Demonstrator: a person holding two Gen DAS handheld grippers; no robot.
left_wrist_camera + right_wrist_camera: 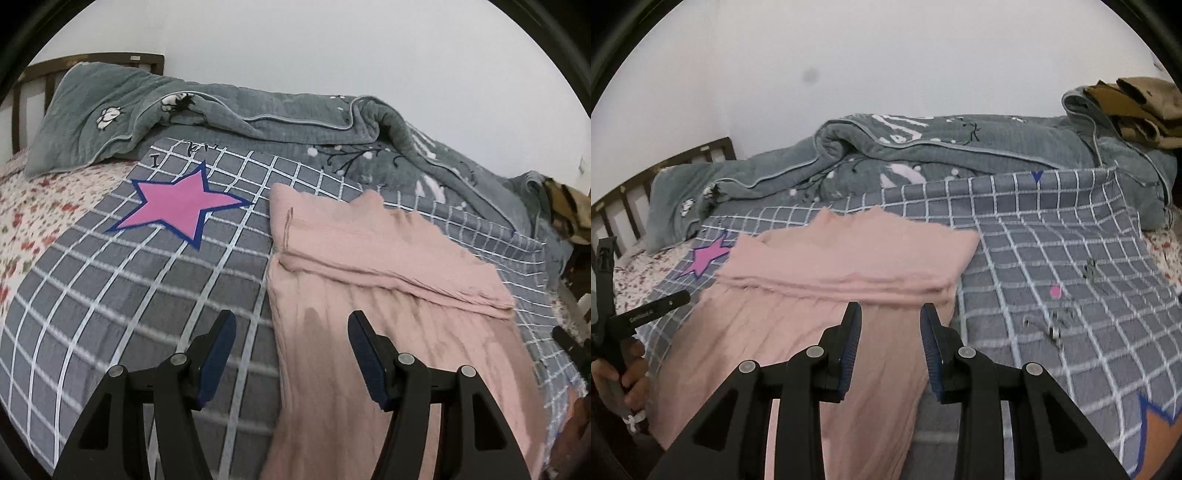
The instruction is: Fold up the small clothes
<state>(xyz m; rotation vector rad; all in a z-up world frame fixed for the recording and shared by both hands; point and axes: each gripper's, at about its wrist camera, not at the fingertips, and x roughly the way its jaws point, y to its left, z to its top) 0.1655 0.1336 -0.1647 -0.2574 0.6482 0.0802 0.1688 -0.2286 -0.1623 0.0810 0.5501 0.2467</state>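
A pink garment (388, 251) lies flat on the grey checked sheet (110, 295) of a bed. Its far part is folded back over itself into a doubled band (849, 258). My left gripper (291, 315) hovers open over the garment's near left edge, with nothing between its fingers. Over the near right part of the garment, just short of the fold, my right gripper (890, 306) stands open with a narrower gap and holds nothing. A hand carrying the left gripper (613, 306) shows at the left edge of the right wrist view.
A bunched grey quilt (258, 110) runs along the back of the bed against the wall. A pink star (181, 205) is printed on the sheet left of the garment. A floral sheet (33, 206) and wooden headboard (22, 92) lie far left. Brown cloth (1137, 107) sits far right.
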